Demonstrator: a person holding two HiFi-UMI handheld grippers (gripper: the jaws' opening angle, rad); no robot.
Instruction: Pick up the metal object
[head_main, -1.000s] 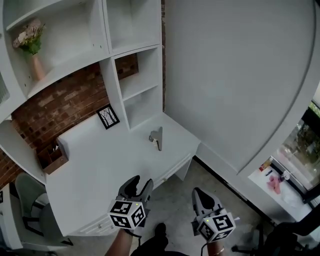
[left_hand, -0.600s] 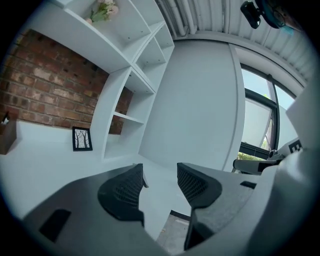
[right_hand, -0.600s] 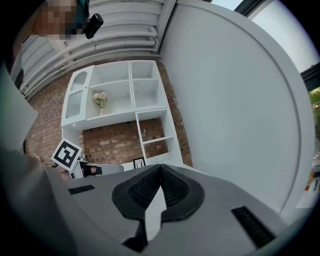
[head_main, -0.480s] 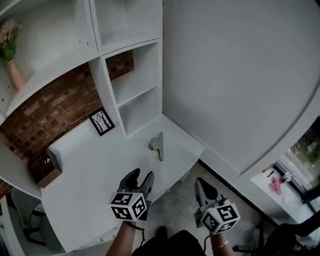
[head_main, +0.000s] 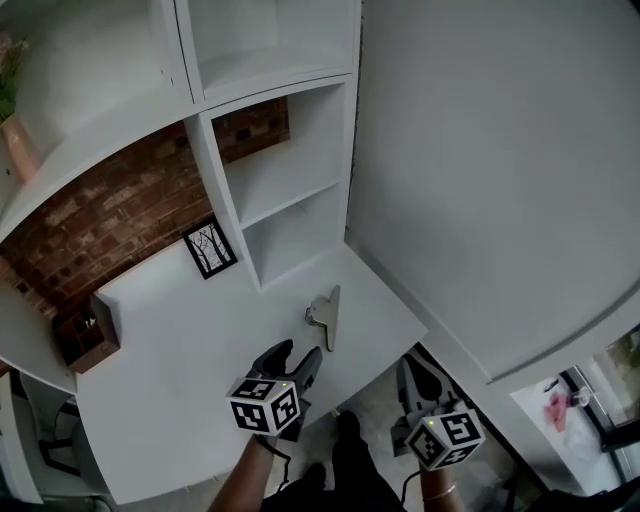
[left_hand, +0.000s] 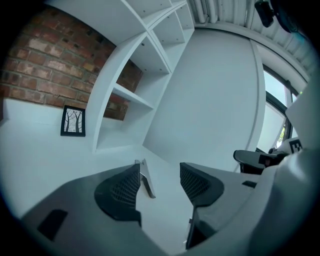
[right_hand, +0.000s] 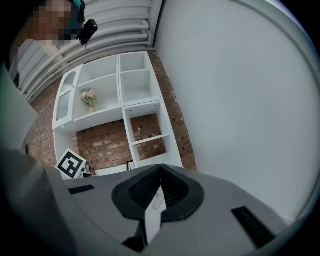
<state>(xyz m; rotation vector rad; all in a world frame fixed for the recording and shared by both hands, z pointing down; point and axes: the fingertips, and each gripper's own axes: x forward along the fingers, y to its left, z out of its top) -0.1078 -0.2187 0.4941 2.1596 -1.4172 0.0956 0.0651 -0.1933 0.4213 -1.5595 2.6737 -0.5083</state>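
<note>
Head view: the metal object (head_main: 325, 318) lies flat on the white counter (head_main: 180, 380), in the middle of the frame, below the shelves (head_main: 290, 200). The left hand-held gripper (head_main: 296, 357) is just below it and points at it, likely to grab it. The right hand-held gripper (head_main: 417, 368) waits at the lower right, off the counter.

Left gripper view: the jaws are apart and opening, making room. The metal object (left_hand: 145, 179) shows in the gap, further ahead, not touched yet.

Right gripper view: the jaws are together. A thin white strip (right_hand: 154, 210) sits at their seam; I cannot tell if it is held.
</note>
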